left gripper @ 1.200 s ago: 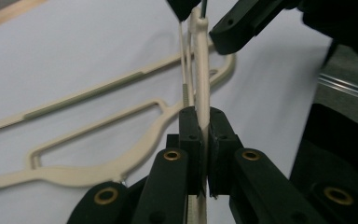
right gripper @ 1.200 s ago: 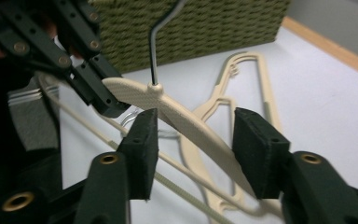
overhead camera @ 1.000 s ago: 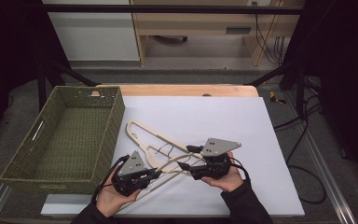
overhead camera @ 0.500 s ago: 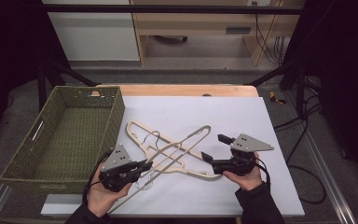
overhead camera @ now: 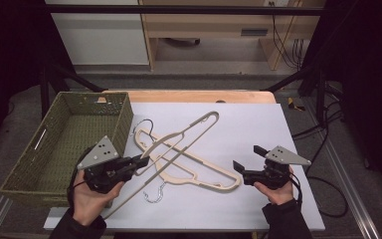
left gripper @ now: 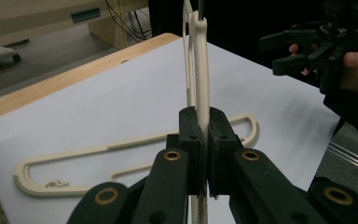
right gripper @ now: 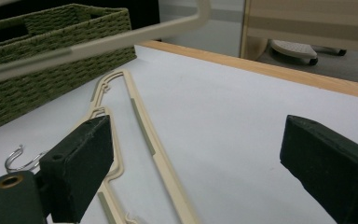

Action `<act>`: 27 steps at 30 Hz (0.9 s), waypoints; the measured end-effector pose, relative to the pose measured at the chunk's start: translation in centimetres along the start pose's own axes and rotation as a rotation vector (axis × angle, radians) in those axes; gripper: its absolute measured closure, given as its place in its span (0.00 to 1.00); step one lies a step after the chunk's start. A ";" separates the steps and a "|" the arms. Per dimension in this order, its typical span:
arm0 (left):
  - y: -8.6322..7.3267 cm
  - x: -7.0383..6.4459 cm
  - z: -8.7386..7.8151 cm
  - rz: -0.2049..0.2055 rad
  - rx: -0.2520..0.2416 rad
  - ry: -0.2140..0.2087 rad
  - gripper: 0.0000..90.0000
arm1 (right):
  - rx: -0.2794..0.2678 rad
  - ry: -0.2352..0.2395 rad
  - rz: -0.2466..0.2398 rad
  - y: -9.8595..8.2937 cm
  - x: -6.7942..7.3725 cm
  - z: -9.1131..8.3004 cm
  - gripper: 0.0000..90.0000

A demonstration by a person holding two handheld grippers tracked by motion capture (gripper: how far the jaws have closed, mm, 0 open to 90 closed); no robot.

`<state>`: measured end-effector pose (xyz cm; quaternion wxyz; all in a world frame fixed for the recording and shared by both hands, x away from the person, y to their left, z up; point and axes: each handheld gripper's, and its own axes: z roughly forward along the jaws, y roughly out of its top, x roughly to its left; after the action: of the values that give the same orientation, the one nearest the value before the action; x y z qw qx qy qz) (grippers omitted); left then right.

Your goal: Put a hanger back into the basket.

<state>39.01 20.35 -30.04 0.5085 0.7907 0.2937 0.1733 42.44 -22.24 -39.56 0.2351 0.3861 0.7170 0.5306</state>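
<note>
The left gripper (overhead camera: 140, 161) has its jaws clamped on the bar of a cream hanger (overhead camera: 186, 133), lifted aslant above the white tabletop (overhead camera: 258, 124) beside the green basket (overhead camera: 64, 134). A second hanger (overhead camera: 199, 172) lies flat beneath it. The right gripper (overhead camera: 248, 163) hovers near that hanger's end, jaws spread wide and empty.

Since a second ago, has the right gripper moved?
Yes. The right gripper has drawn back toward the table's right edge, away from the green basket, and hangs open.
</note>
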 end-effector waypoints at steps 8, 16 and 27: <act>2.8 3.2 -2.8 0.014 -0.030 0.043 0.96 | 0.013 -0.018 0.015 -0.2 -0.2 0.0 0.09; 3.9 7.8 -4.9 0.005 -0.021 0.093 0.96 | 0.020 -0.019 0.008 -0.2 -0.2 0.1 0.09; 2.5 13.7 -6.5 -0.020 0.022 0.183 0.96 | 0.027 -0.018 0.011 -0.3 -0.1 0.3 0.09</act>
<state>46.53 32.92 -25.33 0.4723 0.7741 0.3488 0.2366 42.66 -22.18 -39.91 0.2334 0.3981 0.7197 0.5187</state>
